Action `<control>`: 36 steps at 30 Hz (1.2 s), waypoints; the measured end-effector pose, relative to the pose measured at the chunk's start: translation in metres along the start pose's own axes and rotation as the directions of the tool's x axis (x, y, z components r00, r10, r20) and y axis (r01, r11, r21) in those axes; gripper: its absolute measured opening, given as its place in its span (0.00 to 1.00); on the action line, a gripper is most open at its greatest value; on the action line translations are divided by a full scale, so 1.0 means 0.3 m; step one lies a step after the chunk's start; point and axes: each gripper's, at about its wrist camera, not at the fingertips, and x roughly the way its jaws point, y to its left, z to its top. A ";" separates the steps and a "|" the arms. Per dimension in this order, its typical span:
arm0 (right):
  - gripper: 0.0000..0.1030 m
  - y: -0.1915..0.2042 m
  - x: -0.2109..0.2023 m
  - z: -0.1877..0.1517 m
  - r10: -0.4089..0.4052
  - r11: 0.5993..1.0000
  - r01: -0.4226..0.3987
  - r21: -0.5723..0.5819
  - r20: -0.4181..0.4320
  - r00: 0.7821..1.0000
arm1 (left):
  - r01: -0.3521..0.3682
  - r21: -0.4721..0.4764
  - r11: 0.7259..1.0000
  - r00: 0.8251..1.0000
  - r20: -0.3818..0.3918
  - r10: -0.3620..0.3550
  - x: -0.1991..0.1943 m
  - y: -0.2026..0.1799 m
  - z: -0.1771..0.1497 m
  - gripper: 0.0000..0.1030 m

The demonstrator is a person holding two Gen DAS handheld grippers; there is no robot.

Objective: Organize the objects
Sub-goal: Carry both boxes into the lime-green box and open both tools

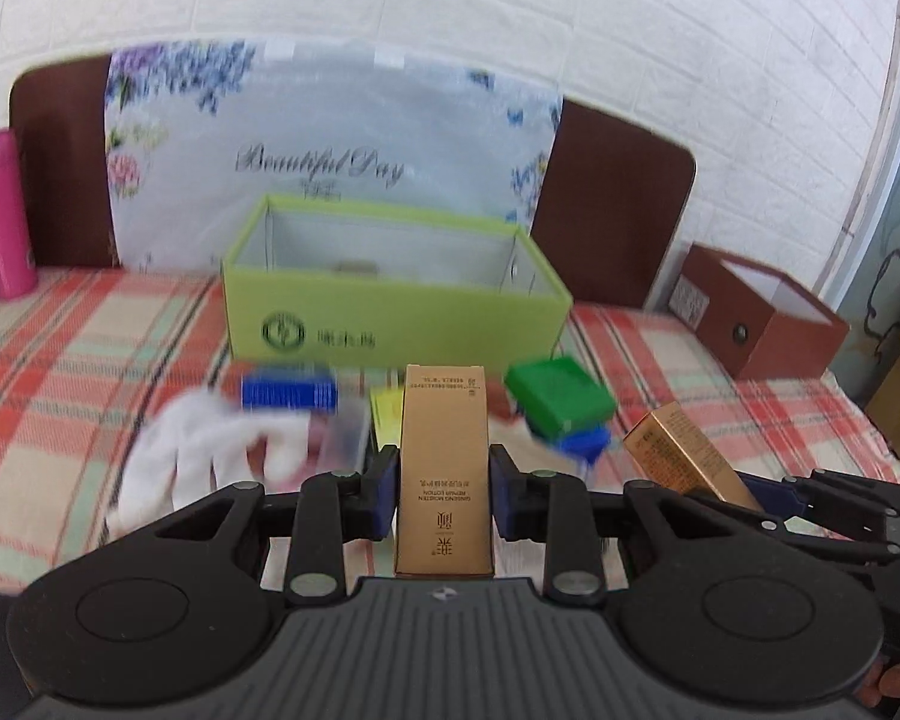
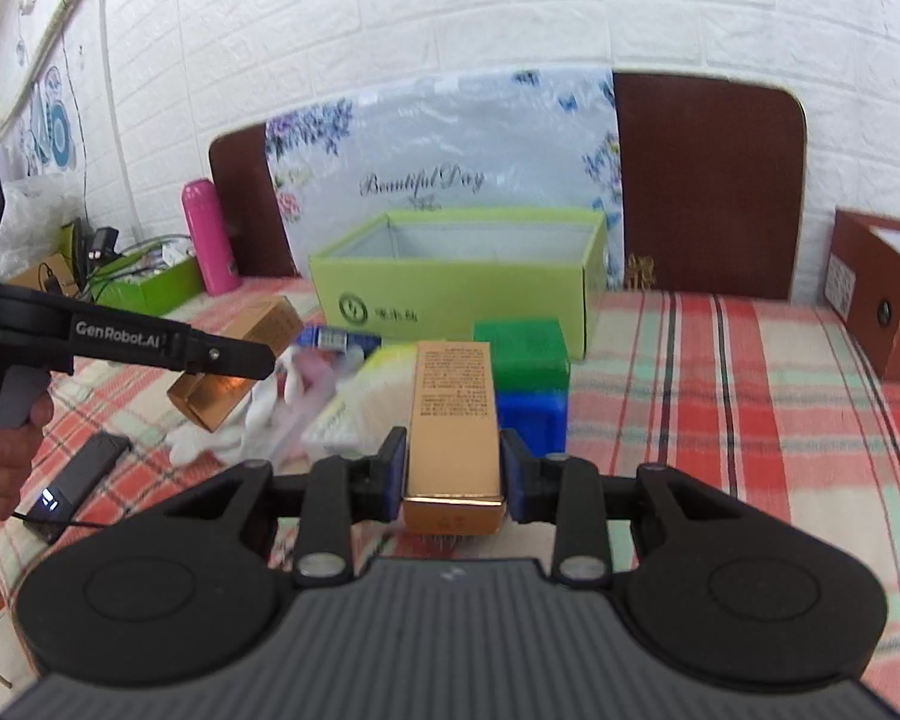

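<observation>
Though box-laden, both tongs (image 1: pixel 444 483) unobstructed.

Pink flask (image 1: pixel 3 213) upright at the left edge of the checked bedspread (image 1: pixel 78 354); brown headboard (image 1: pixel 618 210) against white brick wall (image 1: pixel 510 6); floral "Beautiful Day" panel (image 1: pixel 330 138) leaning on it; black device with a lit display (image 2: pixel 75 486) lying cabled at the left; tangled cables and a small green tray (image 2: pixel 156 285) beyond the flask.
</observation>
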 end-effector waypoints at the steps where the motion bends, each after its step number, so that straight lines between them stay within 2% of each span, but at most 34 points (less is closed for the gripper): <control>1: 0.30 0.000 0.012 0.027 0.002 1.000 -0.002 -0.014 0.016 1.000 | 0.001 0.000 1.000 1.000 0.018 -0.001 0.004 0.001 0.023 0.31; 6: 0.30 -0.017 0.130 0.172 -0.008 0.997 0.013 -0.072 0.069 0.998 | -0.022 -0.019 1.000 0.997 0.077 0.023 0.092 0.020 0.161 0.31; 14: 0.30 -0.114 0.455 0.340 -0.067 0.995 0.069 -0.072 0.039 0.997 | -0.071 -0.083 0.994 0.995 0.069 0.077 0.355 0.105 0.341 0.31; 19: 0.30 -0.167 0.649 0.361 -0.111 0.990 0.110 -0.093 -0.007 0.994 | -0.098 -0.086 0.991 0.993 0.050 0.103 0.496 0.153 0.397 0.31; 23: 0.30 -0.186 0.763 0.345 -0.115 0.989 0.108 -0.103 -0.059 0.992 | -0.117 -0.073 0.991 0.993 0.021 0.118 0.588 0.173 0.406 0.31; 25: 0.30 -0.185 0.809 0.336 -0.105 0.988 0.093 -0.123 -0.099 0.990 | -0.124 -0.063 0.990 0.992 0.030 0.126 0.624 0.179 0.398 0.34; 26: 0.35 -0.183 0.825 0.331 -0.094 0.988 0.078 -0.134 -0.111 0.989 | -0.135 -0.050 0.990 0.990 0.037 0.137 0.636 0.178 0.394 0.58; 27: 0.55 -0.181 0.832 0.327 -0.092 0.987 0.076 -0.140 -0.112 0.990 | -0.158 -0.030 0.987 0.987 0.031 0.159 0.644 0.172 0.391 0.80; 29: 0.75 -0.178 0.809 0.323 -0.100 0.985 0.089 -0.150 -0.067 0.993 | -0.205 0.010 0.979 0.977 0.064 0.204 0.634 0.157 0.378 0.82; 30: 0.82 -0.177 0.791 0.325 -0.092 0.985 0.083 -0.153 -0.049 0.995 | -0.188 0.025 0.982 0.980 0.076 0.185 0.619 0.153 0.372 0.82; 33: 0.89 -0.175 0.716 0.340 -0.095 0.984 0.094 -0.149 0.003 0.996 | -0.155 0.005 0.988 0.985 0.079 0.154 0.567 0.147 0.371 0.82; 36: 1.00 -0.179 0.607 0.348 -0.113 0.986 0.122 -0.116 0.082 0.990 | -0.167 -0.005 0.986 0.983 0.073 0.167 0.500 0.122 0.368 0.82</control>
